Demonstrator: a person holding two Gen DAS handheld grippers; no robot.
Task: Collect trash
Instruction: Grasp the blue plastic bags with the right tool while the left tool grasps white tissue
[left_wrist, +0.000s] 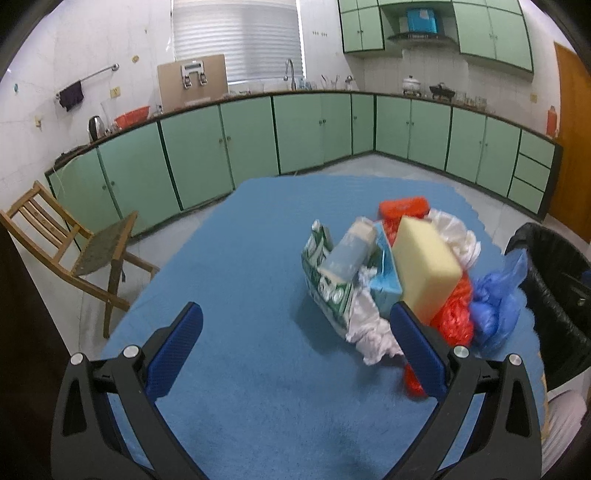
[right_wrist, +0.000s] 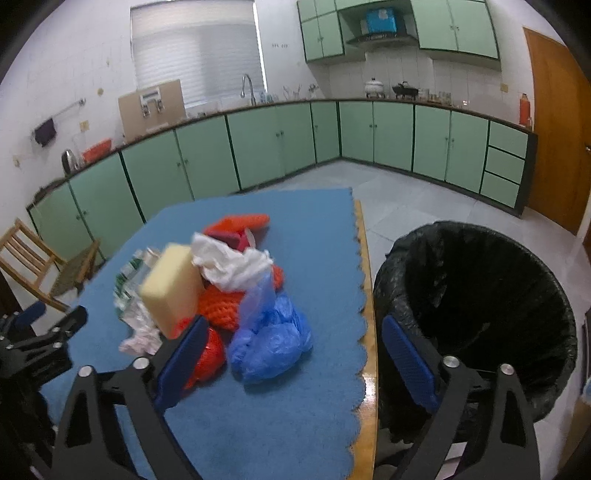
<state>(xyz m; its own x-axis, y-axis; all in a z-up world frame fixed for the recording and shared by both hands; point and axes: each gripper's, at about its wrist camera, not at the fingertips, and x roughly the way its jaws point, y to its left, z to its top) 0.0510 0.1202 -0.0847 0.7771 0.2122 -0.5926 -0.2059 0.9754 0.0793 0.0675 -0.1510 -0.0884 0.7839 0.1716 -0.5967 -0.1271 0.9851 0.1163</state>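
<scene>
While both tongs, left (left_wrist: 295, 325) and right (right_wrist: 291, 343), hang spread wide, trash (right_wrist: 221, 291) sits heaped beside the bin (right_wrist: 480, 295).

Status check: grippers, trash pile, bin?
Left gripper open, empty. Right gripper open, empty. Trash pile untouched on blue mat. Bin beside table, unobstructed.

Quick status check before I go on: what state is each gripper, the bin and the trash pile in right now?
left gripper: open, holding nothing.
right gripper: open, holding nothing.
trash bin: black liner in, open, standing beside the table.
yellow sponge: tilted, leaning on the pile.
blue plastic bag: crumpled, on the blue mat.
</scene>
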